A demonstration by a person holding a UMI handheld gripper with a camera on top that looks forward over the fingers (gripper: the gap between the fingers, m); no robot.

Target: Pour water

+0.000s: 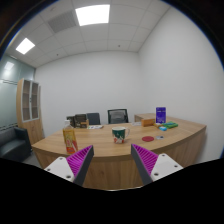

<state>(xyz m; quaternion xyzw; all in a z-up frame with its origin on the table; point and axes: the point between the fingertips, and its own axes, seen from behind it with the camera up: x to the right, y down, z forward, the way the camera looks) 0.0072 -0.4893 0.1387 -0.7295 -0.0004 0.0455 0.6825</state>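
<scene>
A white cup with a green band [119, 134] stands near the front edge of a long wooden table [150, 152], well beyond my fingers and roughly in line with the gap between them. Further left on the same table stands a tall orange and yellow container [70, 139]. My gripper [113, 161] is open, its two purple pads [79, 160] spread wide with nothing between them. It is held away from the table, level with the table's front panel.
A purple box [161, 115], a green item [167, 126] and a small red thing [149, 139] lie on the table's right half. Two dark office chairs [118, 116] stand behind it. A wooden bookcase [31, 105] is at the left wall.
</scene>
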